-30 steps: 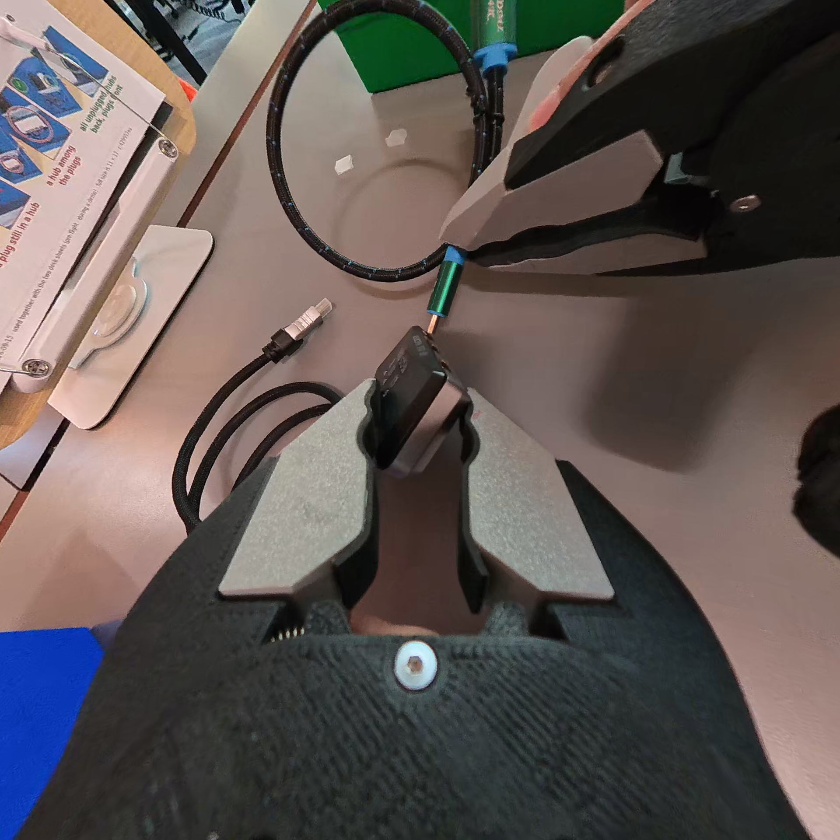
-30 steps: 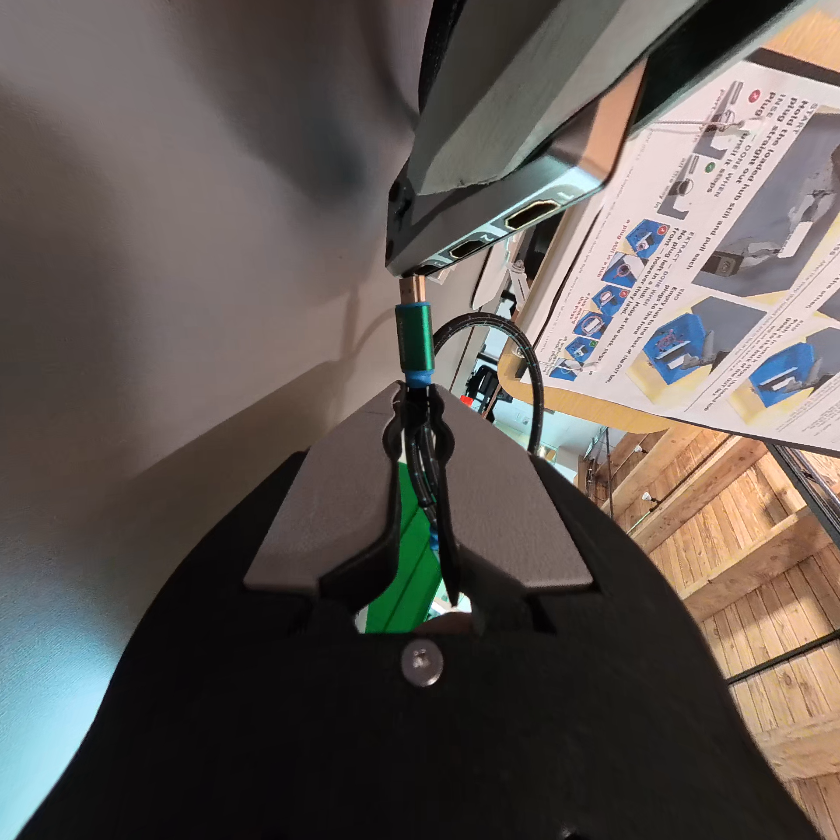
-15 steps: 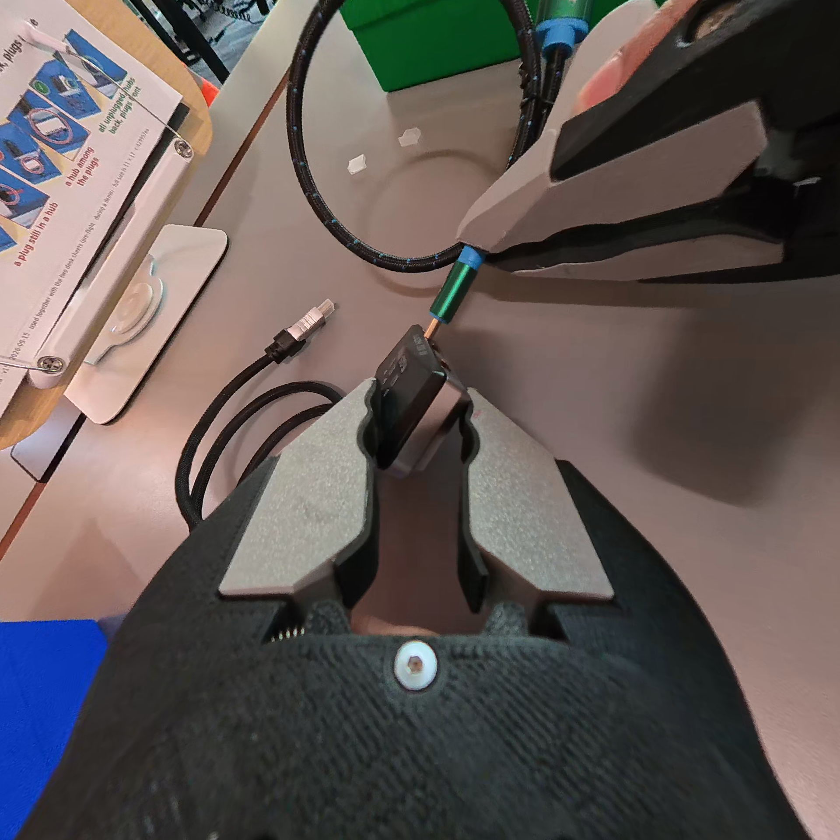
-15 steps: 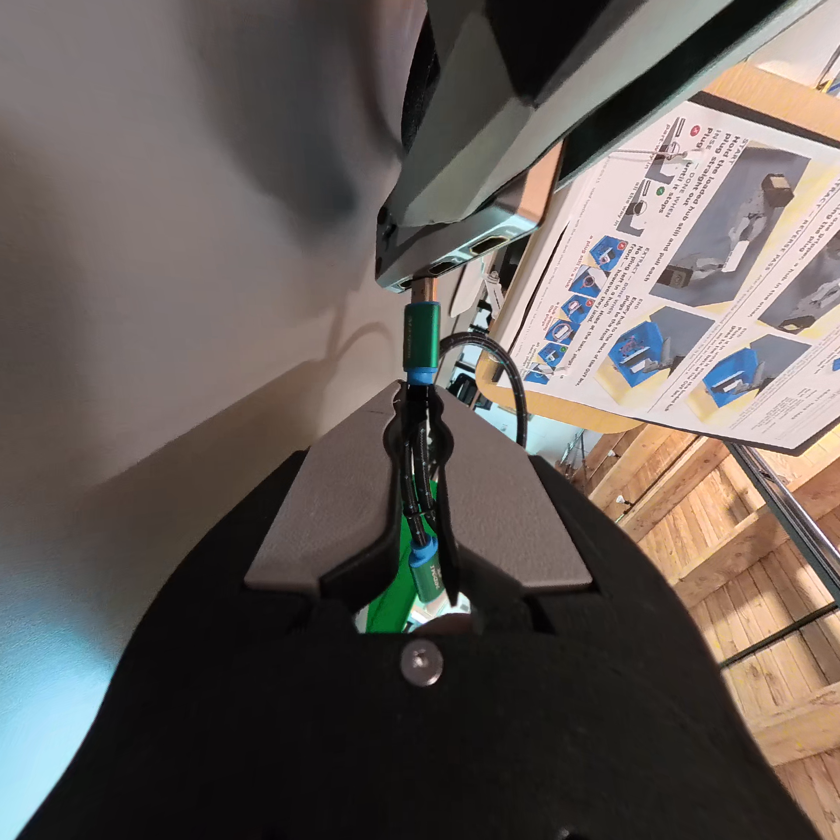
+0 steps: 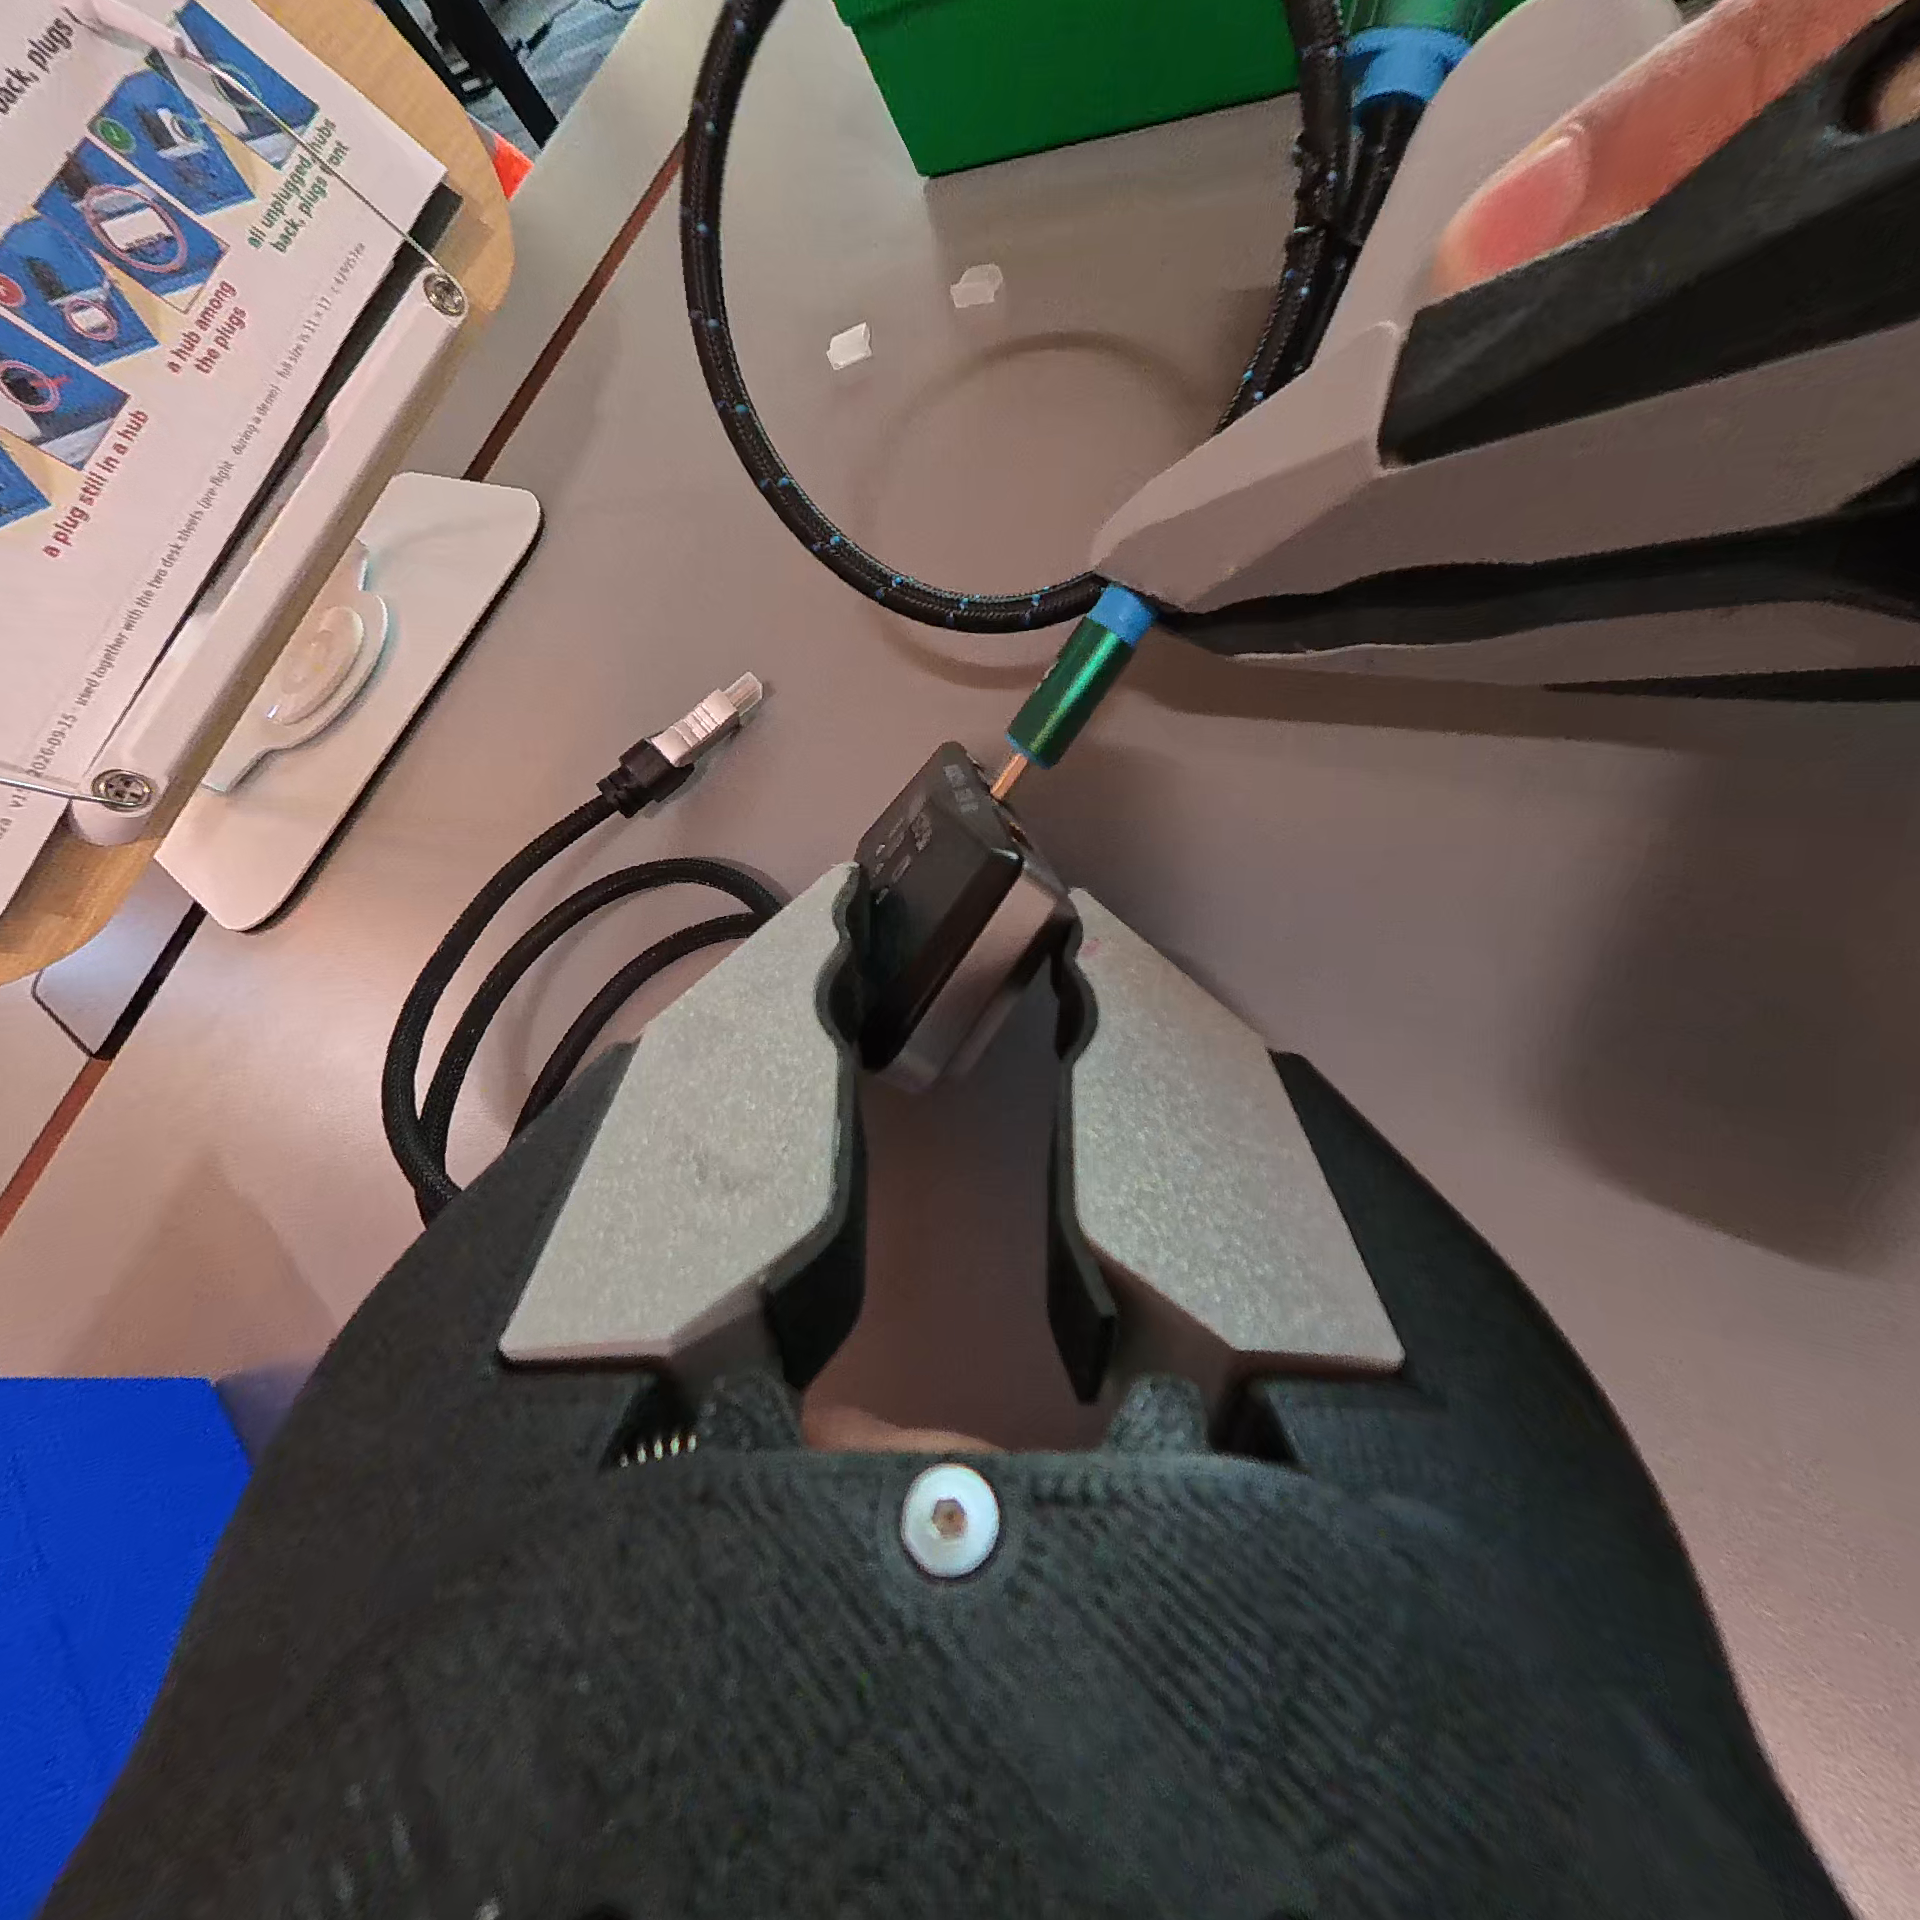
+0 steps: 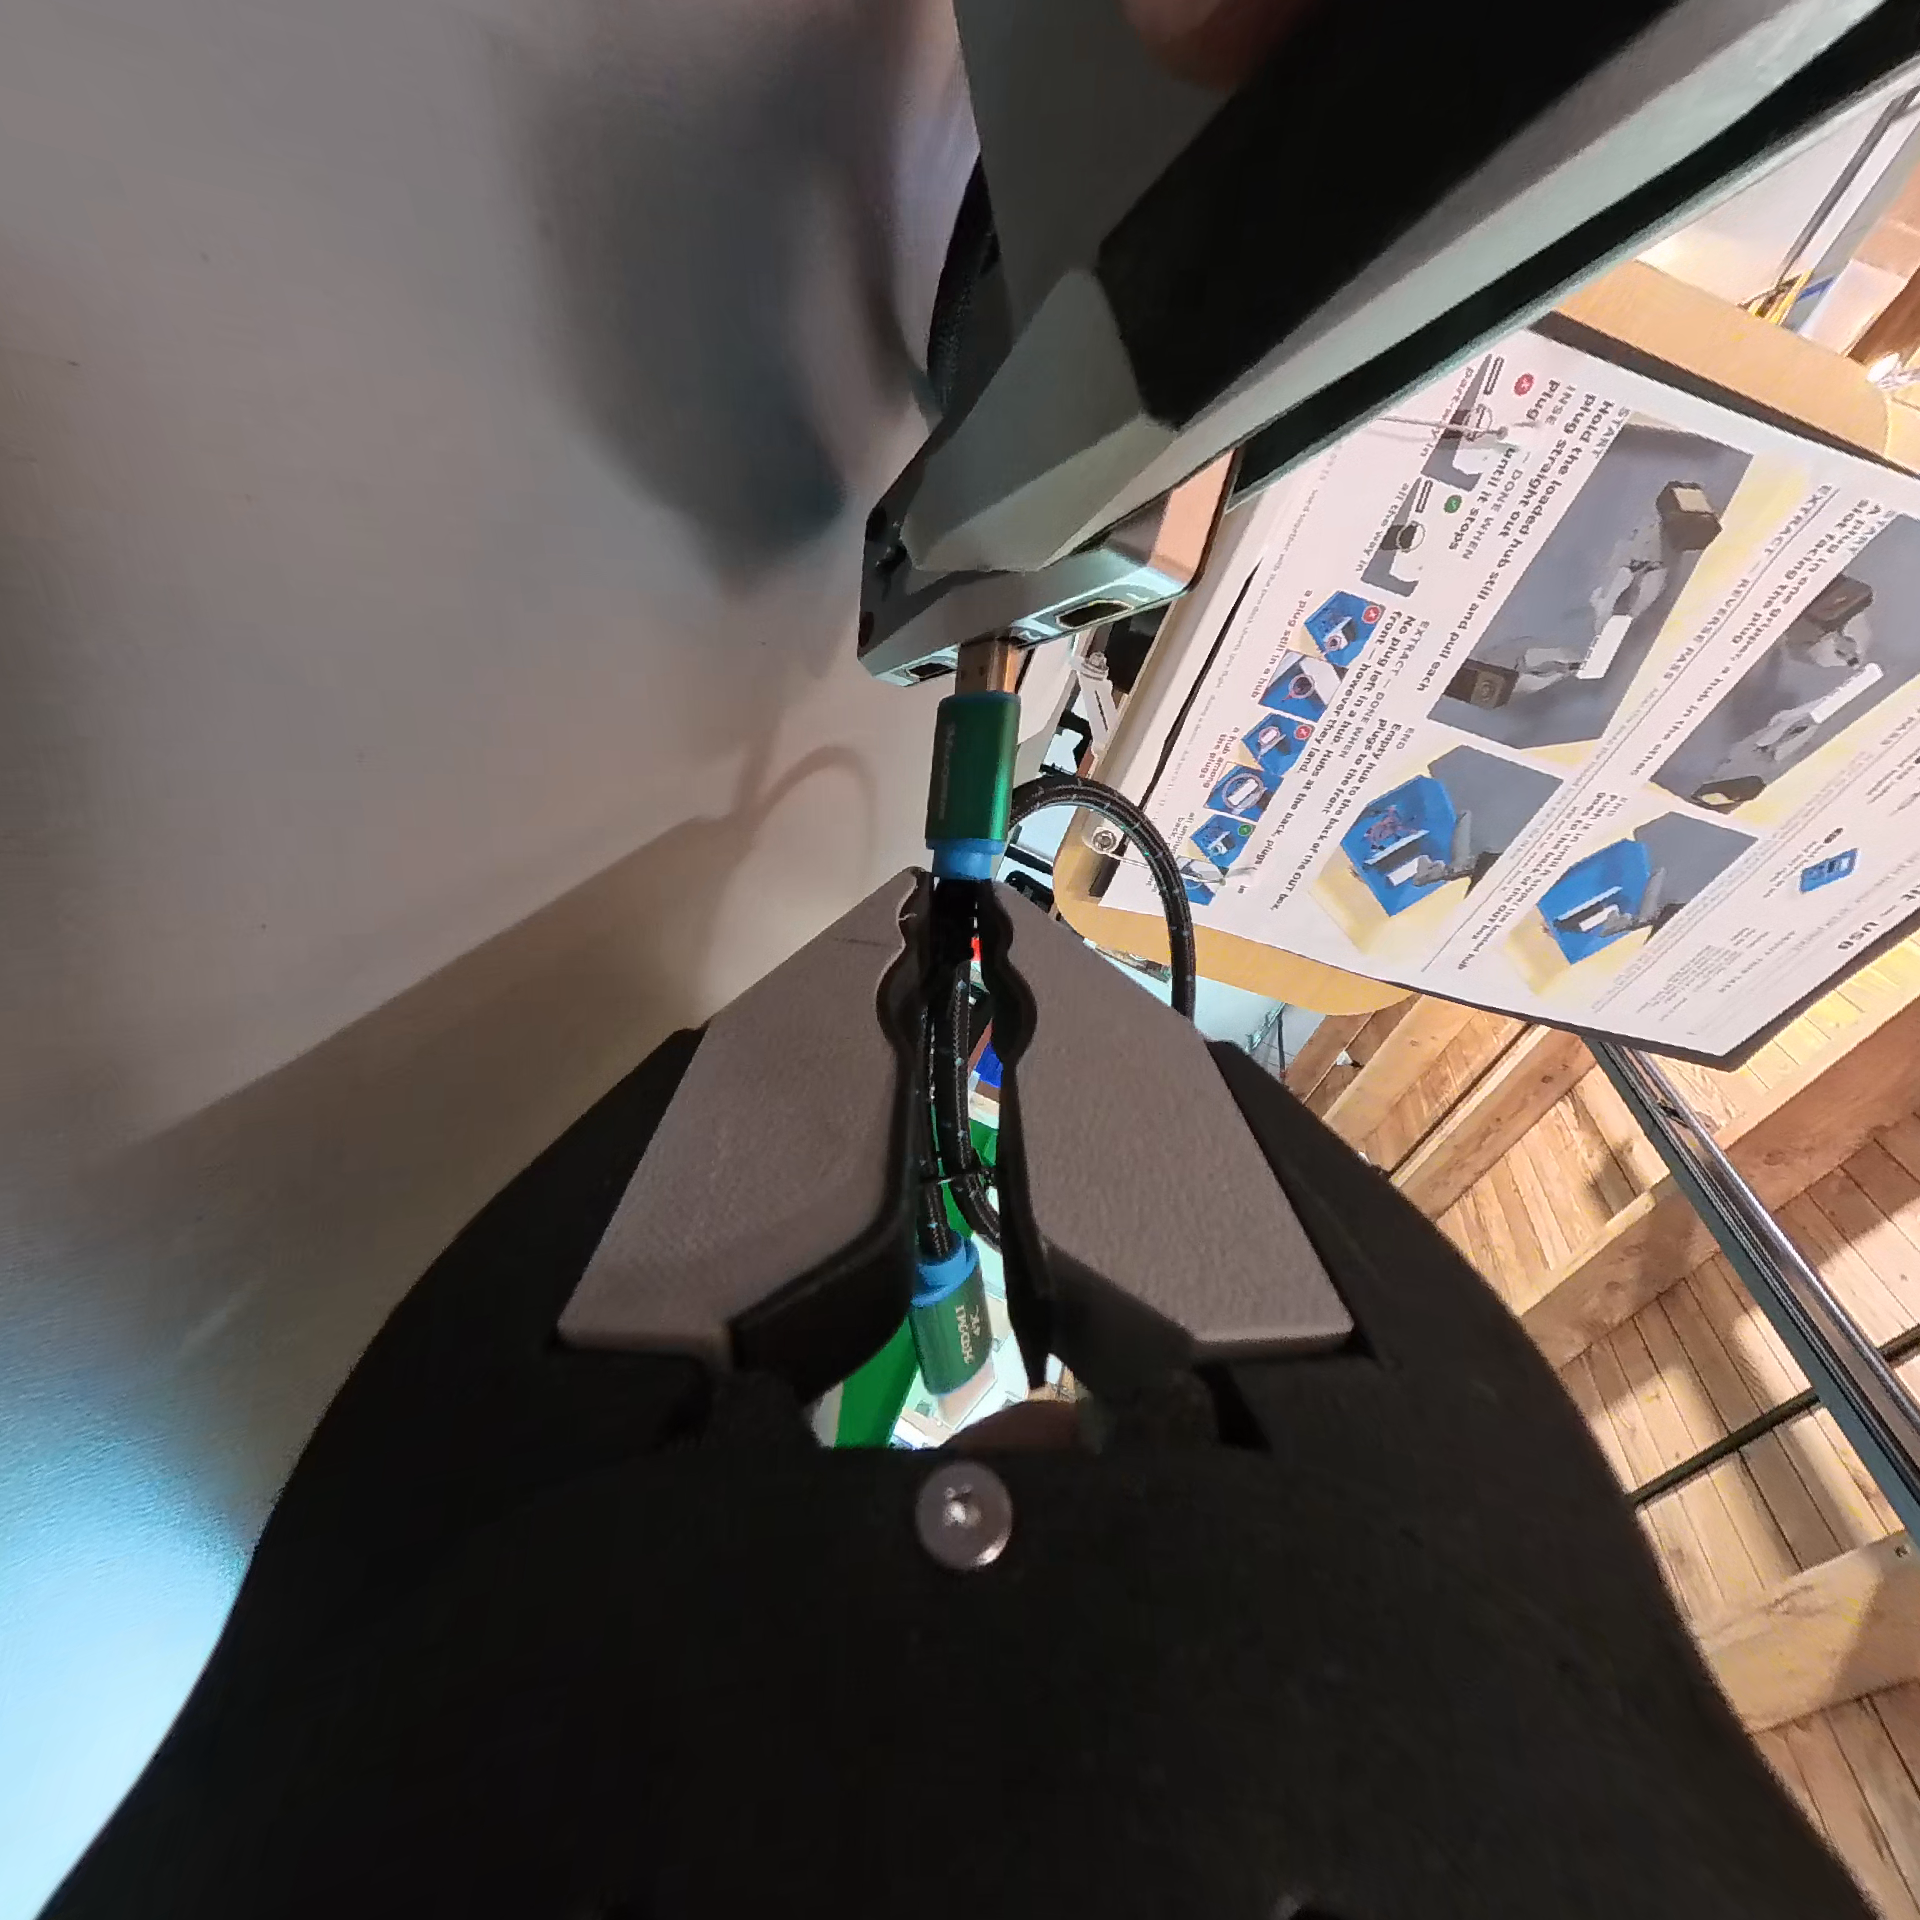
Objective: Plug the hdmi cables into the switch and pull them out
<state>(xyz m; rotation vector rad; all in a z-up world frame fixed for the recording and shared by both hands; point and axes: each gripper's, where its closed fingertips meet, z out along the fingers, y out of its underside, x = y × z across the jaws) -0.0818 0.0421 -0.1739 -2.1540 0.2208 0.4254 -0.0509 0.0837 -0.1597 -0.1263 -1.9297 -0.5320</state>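
A: Starting at the left edge of the counter (image 5: pixel 1455 987): moved at all?

B: No. Instruction sheet (image 5: pixel 177 270) on its stand, loose black cable (image 5: pixel 499 987) with its grey plug (image 5: pixel 701 717) lying free just beside it, same as a second ago.

A: And mid-counter?

B: Left gripper (image 5: pixel 961 925) clenched on the switch (image 5: pixel 935 894), apparently lifted off the counter, port side turned toward the far right corner. Same grip as before.

A: Further right?

B: Green plug (image 5: pixel 1081 675), metal tip at the switch, with a longer strip of bare metal showing than a second ago. Right gripper (image 5: pixel 1132 592) clamped on the braided cable (image 5: pixel 727 395) just behind the blue collar, looming larger now.

A: Meaning for the task?

B: Probably drawing out rather than seating, though hard to be sure. Not yet free of the port.

A: Seen only from the right wrist?

B: The port row itself, tip entering between two open ports. Also the cable doubled between the fingers (image 6: pixel 790 1143), with a second green plug (image 6: pixel 951 1340) hanging behind them.

A: And only from the left wrist?

B: The counter layout, the cable's wide loop, the green box (image 5: pixel 1039 83) at the far edge.
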